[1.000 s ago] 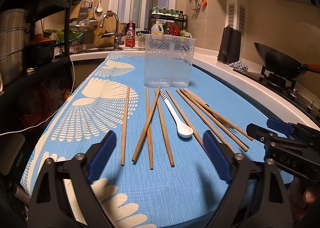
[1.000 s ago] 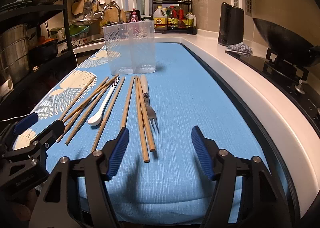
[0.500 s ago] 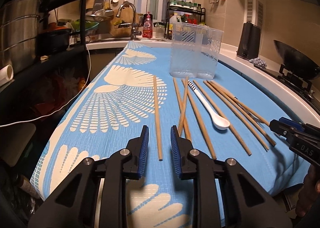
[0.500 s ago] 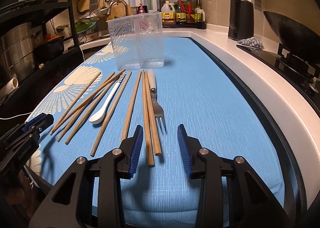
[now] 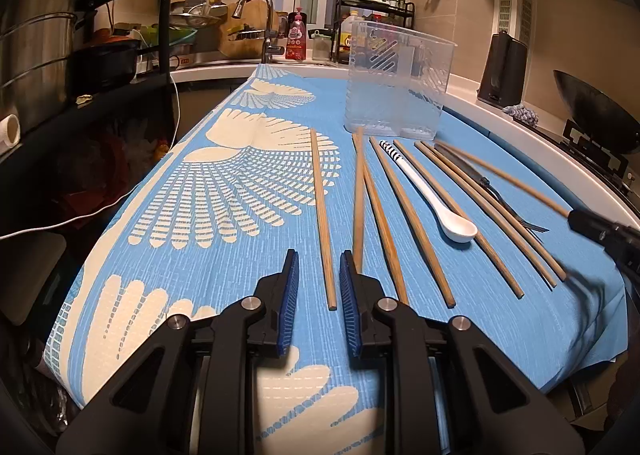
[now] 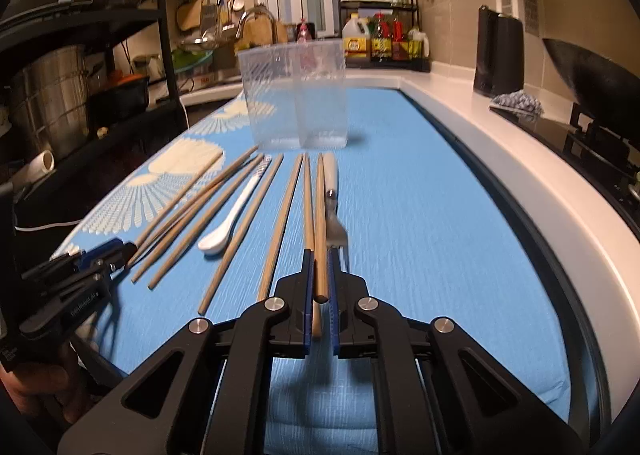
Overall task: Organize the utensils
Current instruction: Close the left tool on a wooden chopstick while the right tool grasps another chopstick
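Several wooden chopsticks, a white spoon (image 5: 436,203) and a fork (image 6: 332,211) lie on the blue patterned cloth (image 5: 224,183) in front of a clear plastic holder (image 5: 396,95). My left gripper (image 5: 316,259) straddles the near end of the leftmost chopstick (image 5: 322,215). Its jaws are closing, with a gap still showing on both sides of the stick. My right gripper (image 6: 320,255) is closing too, and its pads press on the chopstick (image 6: 320,215) beside the fork. The left wrist view shows that stick raised from the right gripper (image 5: 574,217).
A black wok (image 6: 592,79) sits on the stove at right, past the white counter edge (image 6: 520,183). A dark kettle (image 6: 498,51) stands at the back right. A shelf with steel pots (image 5: 36,55) borders the left, and the tap (image 5: 260,7) is behind.
Both pairs of jaws have narrowed from wide apart. The left gripper shifted left and lower over the leftmost chopstick. The right gripper closed on the chopstick beside the fork.
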Available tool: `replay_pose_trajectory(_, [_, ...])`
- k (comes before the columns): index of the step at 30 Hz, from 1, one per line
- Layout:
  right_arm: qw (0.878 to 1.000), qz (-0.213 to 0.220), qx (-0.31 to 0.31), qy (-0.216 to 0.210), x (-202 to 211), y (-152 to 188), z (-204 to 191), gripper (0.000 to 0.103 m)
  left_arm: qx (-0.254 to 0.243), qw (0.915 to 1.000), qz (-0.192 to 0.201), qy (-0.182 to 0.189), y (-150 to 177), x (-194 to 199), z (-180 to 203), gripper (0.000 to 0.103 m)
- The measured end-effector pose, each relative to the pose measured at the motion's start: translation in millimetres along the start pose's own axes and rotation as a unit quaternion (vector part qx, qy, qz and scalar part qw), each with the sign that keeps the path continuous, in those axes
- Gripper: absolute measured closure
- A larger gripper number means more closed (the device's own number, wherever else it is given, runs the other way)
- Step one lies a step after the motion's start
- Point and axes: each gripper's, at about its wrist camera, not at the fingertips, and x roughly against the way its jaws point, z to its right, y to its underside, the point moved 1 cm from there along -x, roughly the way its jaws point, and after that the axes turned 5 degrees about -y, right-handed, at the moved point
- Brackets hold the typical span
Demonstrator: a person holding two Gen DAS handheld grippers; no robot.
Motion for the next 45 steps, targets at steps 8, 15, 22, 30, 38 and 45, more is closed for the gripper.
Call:
replay_pose_trajectory(8, [0.999, 0.014, -0.023, 0.045, 3.2, -1.1, 32.6, 0.096, 0.001, 1.0000, -0.002, 0.005, -2.8, -2.9, -4.6, 0.098])
replay_pose_trajectory(15, [0.997, -0.033, -0.031, 0.062, -17.6, 19.4, 47.7, 0.095, -0.026, 0.9996, 0.002, 0.009, 1.2, 2.7, -0.9, 0.098])
replay_pose_trajectory(22, [0.997, -0.036, -0.033, 0.061, -19.1, 22.9, 49.6, 0.093, -0.028, 0.9995, 0.010, 0.009, 4.6, 5.6, -2.6, 0.098])
replay_pose_trajectory(30, [0.997, -0.032, -0.024, 0.062, -19.2, 23.2, 48.4, 0.093, -0.032, 0.9991, 0.026, 0.004, 9.4, 7.3, -0.9, 0.098])
replay_pose_trajectory(38, [0.997, -0.021, -0.010, 0.068, -19.6, 24.3, 46.1, 0.094, -0.037, 0.9988, 0.031, 0.002, 10.7, 8.2, 1.2, 0.098])
replay_pose_trajectory(45, [0.998, -0.026, -0.012, 0.062, -20.4, 23.6, 47.6, 0.094, -0.038, 0.9984, 0.042, -0.001, 14.6, 12.5, -0.2, 0.097])
